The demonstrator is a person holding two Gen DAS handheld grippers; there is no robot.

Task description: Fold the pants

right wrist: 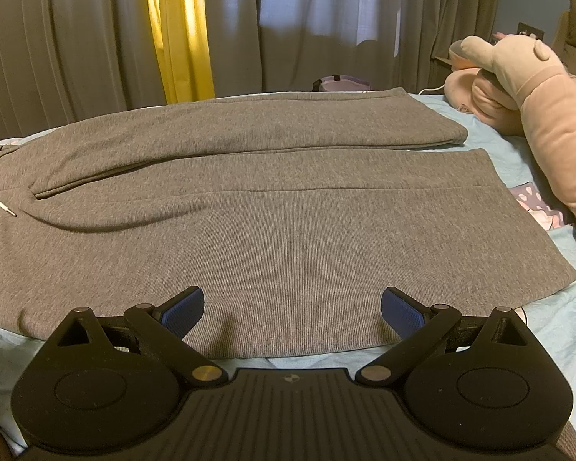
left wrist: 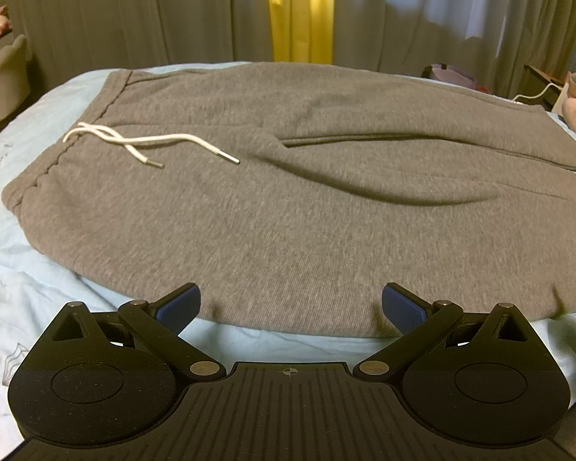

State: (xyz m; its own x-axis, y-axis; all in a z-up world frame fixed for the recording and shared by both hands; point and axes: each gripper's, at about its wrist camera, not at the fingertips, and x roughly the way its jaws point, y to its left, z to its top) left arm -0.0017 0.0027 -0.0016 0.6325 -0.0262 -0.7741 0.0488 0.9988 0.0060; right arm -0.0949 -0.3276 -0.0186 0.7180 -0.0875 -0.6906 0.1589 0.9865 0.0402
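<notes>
Both grippers, left (left wrist: pixel 291 305) and right (right wrist: pixel 292 307), hung spread wide and empty at the near edge of the pants (right wrist: pixel 272 238), laid flat on the bed (left wrist: pixel 30 269). Pinching only the top layer could drag the leg askew.

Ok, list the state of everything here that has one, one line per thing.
pants: spread flat on the bed, unfolded, legs side by side
drawstring: untied, ends loose on the waist
left gripper: open, empty, at the near edge of the pants
right gripper: open, empty, at the near leg edge
curtains: drawn
plush toy: lying beside the leg ends
</notes>
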